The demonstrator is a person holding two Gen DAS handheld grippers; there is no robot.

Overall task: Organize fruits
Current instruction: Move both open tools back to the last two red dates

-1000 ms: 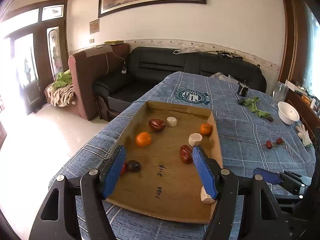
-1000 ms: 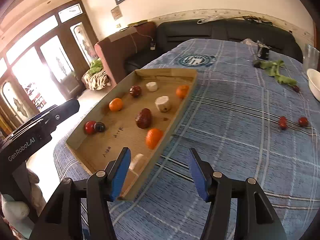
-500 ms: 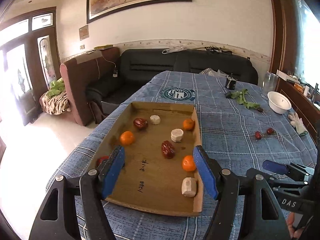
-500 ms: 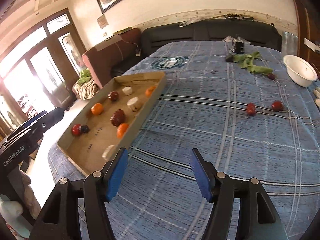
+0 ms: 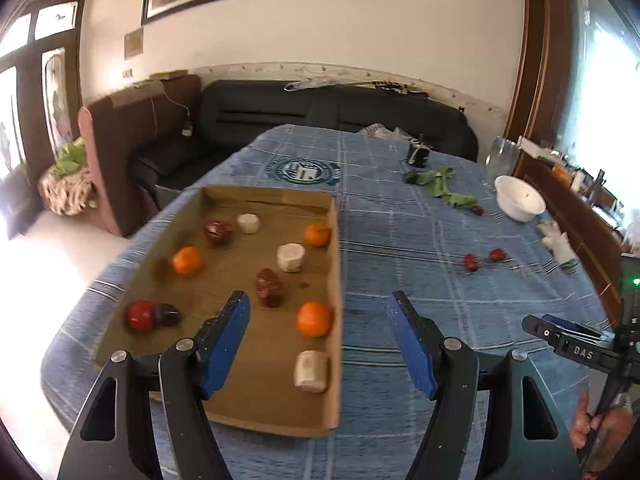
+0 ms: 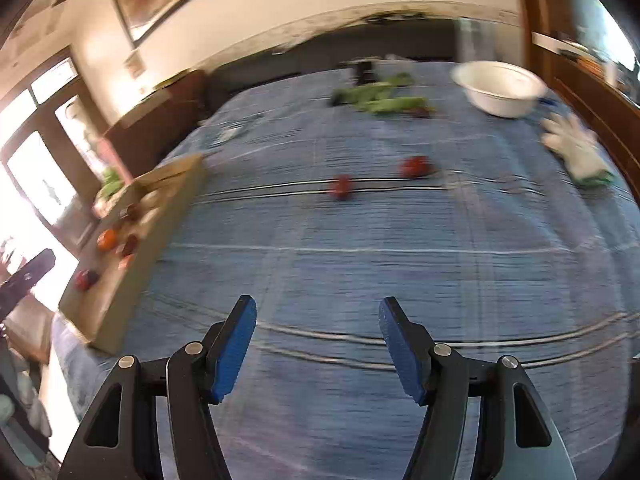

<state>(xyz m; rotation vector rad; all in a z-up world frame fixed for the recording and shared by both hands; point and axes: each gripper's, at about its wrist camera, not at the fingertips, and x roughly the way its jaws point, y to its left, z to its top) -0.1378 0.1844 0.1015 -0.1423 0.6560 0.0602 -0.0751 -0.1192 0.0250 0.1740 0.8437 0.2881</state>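
A shallow cardboard tray [image 5: 334,264] lies on the blue checked tablecloth. It holds oranges [image 5: 314,319], dark red dates [image 5: 270,287], white round pieces [image 5: 291,257] and a red fruit [image 5: 140,315]. Two small red fruits [image 5: 471,262] lie loose on the cloth to the right; they also show in the right wrist view [image 6: 341,186]. My left gripper [image 5: 320,344] is open and empty over the tray's right wall. My right gripper [image 6: 316,344] is open and empty over bare cloth, facing the loose red fruits. The tray sits at the left in the right wrist view [image 6: 132,276].
A white bowl [image 6: 500,88], green leaves [image 6: 380,98] and a white glove [image 6: 576,152] lie at the far right of the table. A black sofa [image 5: 340,112] stands behind the table. A wooden sideboard [image 5: 580,224] runs along the right.
Both grippers have swung to the right. The right gripper now faces the loose red fruits and the bowl, with the tray shifted to its far left. Both stayed open.
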